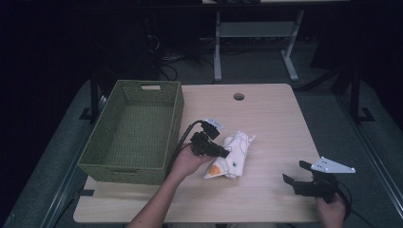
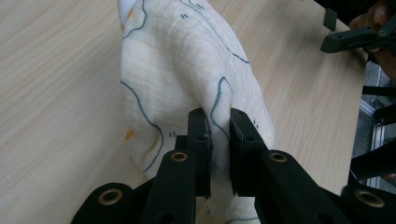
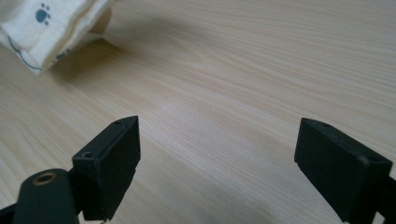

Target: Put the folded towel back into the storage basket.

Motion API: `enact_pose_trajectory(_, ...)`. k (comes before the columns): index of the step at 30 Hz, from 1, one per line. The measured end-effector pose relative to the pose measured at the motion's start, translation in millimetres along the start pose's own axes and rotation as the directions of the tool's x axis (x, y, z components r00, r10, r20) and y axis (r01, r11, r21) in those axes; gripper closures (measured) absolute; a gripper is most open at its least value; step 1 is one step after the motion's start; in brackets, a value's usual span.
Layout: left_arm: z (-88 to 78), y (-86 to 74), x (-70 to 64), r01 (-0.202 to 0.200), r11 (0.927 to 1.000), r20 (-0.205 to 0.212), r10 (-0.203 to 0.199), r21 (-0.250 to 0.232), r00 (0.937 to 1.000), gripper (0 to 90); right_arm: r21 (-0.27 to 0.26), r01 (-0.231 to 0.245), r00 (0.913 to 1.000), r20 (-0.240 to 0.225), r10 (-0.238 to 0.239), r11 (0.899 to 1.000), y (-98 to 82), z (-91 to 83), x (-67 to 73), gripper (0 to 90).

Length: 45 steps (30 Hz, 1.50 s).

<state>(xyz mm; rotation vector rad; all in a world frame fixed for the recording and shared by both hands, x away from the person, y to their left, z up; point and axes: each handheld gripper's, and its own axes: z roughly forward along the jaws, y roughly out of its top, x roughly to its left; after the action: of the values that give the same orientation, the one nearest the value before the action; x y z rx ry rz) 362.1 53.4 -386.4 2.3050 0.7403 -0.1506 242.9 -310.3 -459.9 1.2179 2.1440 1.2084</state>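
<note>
Here, the scene in labelled lines:

Cloth: the folded cream cloth (image 1: 232, 154) with blue line drawings lies near the middle of the table (image 1: 275, 118), somewhat toward the near edge, just right of the basket.
Left gripper: the left gripper (image 1: 223, 151) has its jaws pinched tight on a fold of the cloth; in the left gripper view the fabric bunches up between the two pads (image 2: 201, 135).
Right gripper: the right gripper (image 1: 293, 175) rests near the table's near right corner, jaws wide apart with nothing between them, well apart from the cloth.
Basket: the green woven basket (image 1: 176, 123) stands empty along the left edge.
Step in hand: judged as the pick-up of the cloth, with the grip made.
Next move: probably lifting the cloth clear and carrying it left over the basket's rim; this calls for a firm pinch so the folds do not slip or fall open.
</note>
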Motion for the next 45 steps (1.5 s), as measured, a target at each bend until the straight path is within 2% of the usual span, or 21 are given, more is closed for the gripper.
enact_pose_trajectory(8, -27.1, -0.6, -0.8, -0.002, 0.9990, 0.017, 0.002, -0.045, 0.9998, 81.2, 0.005, -0.008, 1.0000, 0.002, 0.008, 1.000, -0.4, 0.5, 0.3, 14.1)
enact_pose_trajectory(11, -33.3, -1.7, -1.7, -0.008, 0.9987, 0.007, 0.008, -0.051, 0.9999, 81.0, 0.005, -0.011, 0.9999, 0.002, 0.011, 1.000, -0.7, 0.5, 0.4, 14.0)
enact_pose_trajectory(17, -54.0, -4.7, 1.2, -0.005, 0.9959, 0.004, 0.006, -0.090, 1.0000, 80.7, 0.011, 0.002, 1.0000, 0.002, -0.002, 1.000, -0.7, 2.5, -0.1, 14.1)
enact_pose_trajectory(22, -70.1, -7.1, 4.4, 0.009, 0.9915, 0.019, -0.006, -0.129, 0.9998, 80.6, 0.021, 0.001, 1.0000, 0.002, -0.001, 1.000, -1.5, 3.3, 0.4, 14.1)
enact_pose_trajectory(30, -90.3, -10.4, 4.7, -0.010, 0.9925, -0.004, 0.009, -0.122, 0.9999, 80.2, 0.023, 0.005, 1.0000, 0.005, -0.005, 1.000, -0.5, 3.3, 2.1, 14.1)
enact_pose_trajectory(33, -96.3, -11.4, 4.7, -0.014, 0.9924, -0.001, 0.014, -0.122, 0.9999, 80.0, 0.019, 0.006, 1.0000, 0.005, -0.007, 1.000, -0.1, 1.7, 3.3, 14.1)
enact_pose_trajectory(39, -107.9, -13.8, 7.2, -0.020, 0.9923, -0.015, 0.019, -0.122, 0.9997, 80.1, 0.028, 0.024, 0.9997, 0.005, -0.025, 0.999, 0.4, 1.9, 3.6, 14.1)
enact_pose_trajectory(45, -116.4, -16.2, 11.7, -0.014, 0.9906, -0.005, 0.014, -0.136, 0.9999, 80.1, 0.029, 0.020, 0.9997, 0.012, -0.021, 0.999, 0.2, 1.7, 2.4, 14.1)
